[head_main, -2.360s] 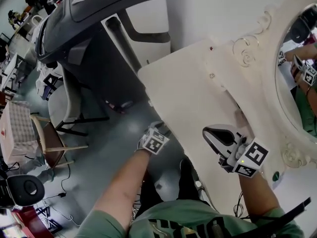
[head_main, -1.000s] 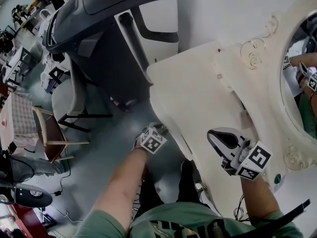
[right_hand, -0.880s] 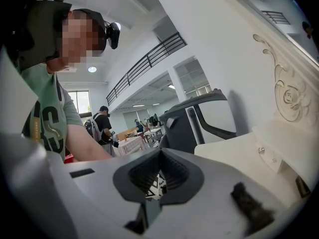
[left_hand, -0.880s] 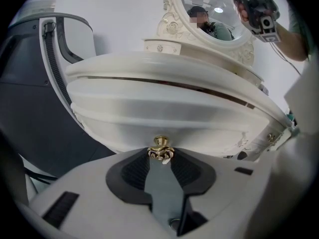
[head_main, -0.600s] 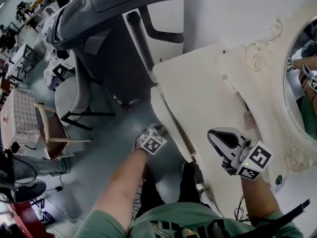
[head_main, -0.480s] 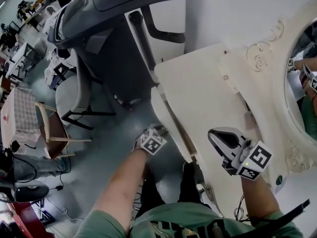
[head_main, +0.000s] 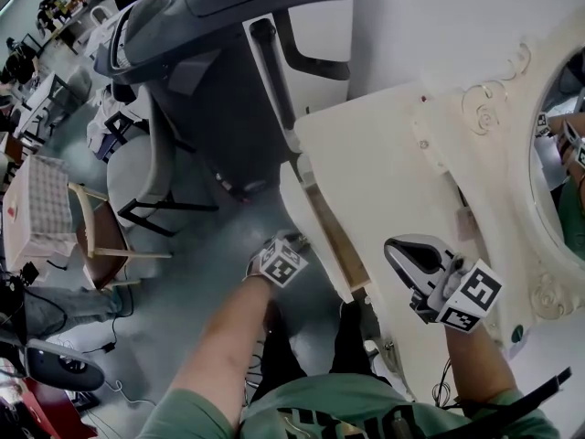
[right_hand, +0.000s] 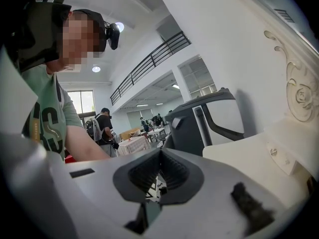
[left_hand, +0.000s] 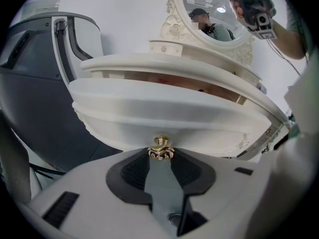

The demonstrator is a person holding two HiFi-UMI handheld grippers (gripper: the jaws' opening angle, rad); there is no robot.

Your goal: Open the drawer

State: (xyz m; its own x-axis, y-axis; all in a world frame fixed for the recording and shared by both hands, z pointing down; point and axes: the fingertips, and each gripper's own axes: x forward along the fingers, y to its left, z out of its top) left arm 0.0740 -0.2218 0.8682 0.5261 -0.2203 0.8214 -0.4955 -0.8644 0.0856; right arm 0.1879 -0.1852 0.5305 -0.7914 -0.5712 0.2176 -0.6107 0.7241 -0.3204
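Brass knob (left_hand: pixel 160 151) of the drawer (left_hand: pixel 164 118) is pinched by the left claw (left_hand: pixel 160 159); the drawer is partly drawn out beneath the counter (head_main: pixel 384 181); further pulling is judged needed; the right claw (right_hand: pixel 158 176) is pressed together, empty.

The bare left forearm (head_main: pixel 227 337) ran up from 7 o'clock in the head view, and its wrist ended at the left gripper (head_main: pixel 294 241), which pointed steeply down and toward 1 o'clock. In the left gripper view the left gripper (left_hand: pixel 160 156) had its jaws part-way apart, with the ribbed pads (left_hand: pixel 134 172) pinching a small gold knob (left_hand: pixel 160 151) at their tips. The right forearm (head_main: pixel 471 366) rose from 5 o'clock. Its right gripper (head_main: pixel 409 251) was held nearly level, aimed toward 10 o'clock, marker cube (head_main: pixel 473 293) uppermost. In the right gripper view the right gripper (right_hand: pixel 159 156) had its jaws closed together with nothing between them.
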